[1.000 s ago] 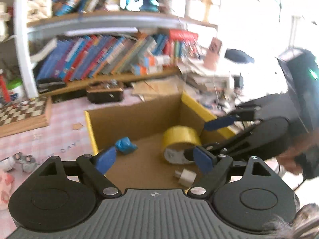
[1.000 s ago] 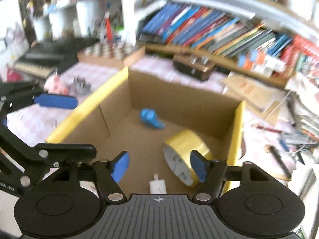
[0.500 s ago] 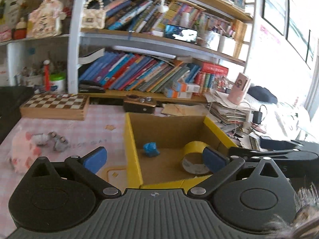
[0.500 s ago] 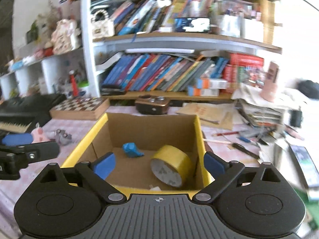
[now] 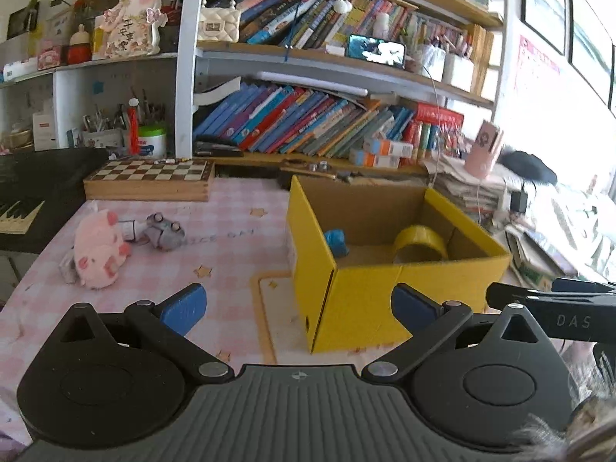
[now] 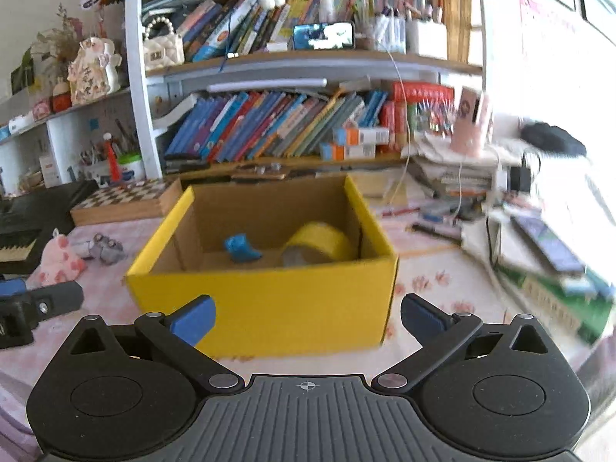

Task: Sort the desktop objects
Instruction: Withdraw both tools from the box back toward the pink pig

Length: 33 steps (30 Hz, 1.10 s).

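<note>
A yellow cardboard box (image 5: 385, 300) (image 6: 269, 300) stands on the pink checked tablecloth. Inside it lie a yellow tape roll (image 5: 419, 238) (image 6: 319, 240) and a small blue object (image 5: 335, 240) (image 6: 240, 248). My left gripper (image 5: 298, 304) is open and empty, just before the box's near left corner. My right gripper (image 6: 308, 315) faces the box's front wall, its jaws still opening with nothing between them. A pink pig plush (image 5: 98, 248) (image 6: 59, 260) and a small grey toy (image 5: 163, 229) (image 6: 107, 248) lie on the cloth left of the box.
A wooden chessboard (image 5: 150, 179) sits at the back left beside a black keyboard (image 5: 23, 208). Bookshelves (image 6: 308, 65) fill the back. Stacked papers, pens and books (image 6: 539, 254) crowd the right side. Bare cloth lies between the plush and the box.
Both grippers have drawn back from above the box's inside to in front of it. Their jaws have spread wider. The views have levelled out.
</note>
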Motion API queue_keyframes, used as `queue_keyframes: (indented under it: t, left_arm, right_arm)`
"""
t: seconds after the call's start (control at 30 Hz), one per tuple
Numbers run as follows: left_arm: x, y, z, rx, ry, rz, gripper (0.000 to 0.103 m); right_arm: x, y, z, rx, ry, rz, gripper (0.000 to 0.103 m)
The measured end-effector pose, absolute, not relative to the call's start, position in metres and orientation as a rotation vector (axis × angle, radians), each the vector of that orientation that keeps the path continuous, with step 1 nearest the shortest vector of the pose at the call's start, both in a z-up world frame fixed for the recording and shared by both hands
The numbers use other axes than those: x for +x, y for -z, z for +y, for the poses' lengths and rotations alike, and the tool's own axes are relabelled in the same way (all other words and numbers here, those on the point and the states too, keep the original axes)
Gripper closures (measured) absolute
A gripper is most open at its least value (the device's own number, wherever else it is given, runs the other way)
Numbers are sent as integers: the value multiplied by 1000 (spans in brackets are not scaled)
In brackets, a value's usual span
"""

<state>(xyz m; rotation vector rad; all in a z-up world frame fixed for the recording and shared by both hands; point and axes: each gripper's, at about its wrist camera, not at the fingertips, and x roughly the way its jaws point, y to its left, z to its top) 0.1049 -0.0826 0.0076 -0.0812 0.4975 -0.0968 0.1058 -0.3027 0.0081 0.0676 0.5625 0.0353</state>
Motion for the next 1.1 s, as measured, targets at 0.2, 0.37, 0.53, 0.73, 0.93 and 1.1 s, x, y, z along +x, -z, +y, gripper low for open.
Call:
queue_keyframes:
  t: [0.2,0.37,0.53,0.73,0.93,1.1]
  left_arm:
    - [85,-3,-66,-50,137,533,0]
    - [69,-2,-47,-54,150,548,0]
    - [55,0,-29,-50,166,573,0]
    - [41,5,-8,-55,178,604,0]
    - [29,9,9,-58,184,622,0]
    - [20,11,21,-62,182,625,0]
  right_arm:
    - [81,-1,-279,70,-6,613,0]
    - [64,3,-261,85,20,645,0]
    - [48,5,-242,92,24,662,0]
    - [31,6,-217,81,12,677,0]
    - [17,6,-198,67,4,678,0]
    - [10,7,-184,56,-5,682,0]
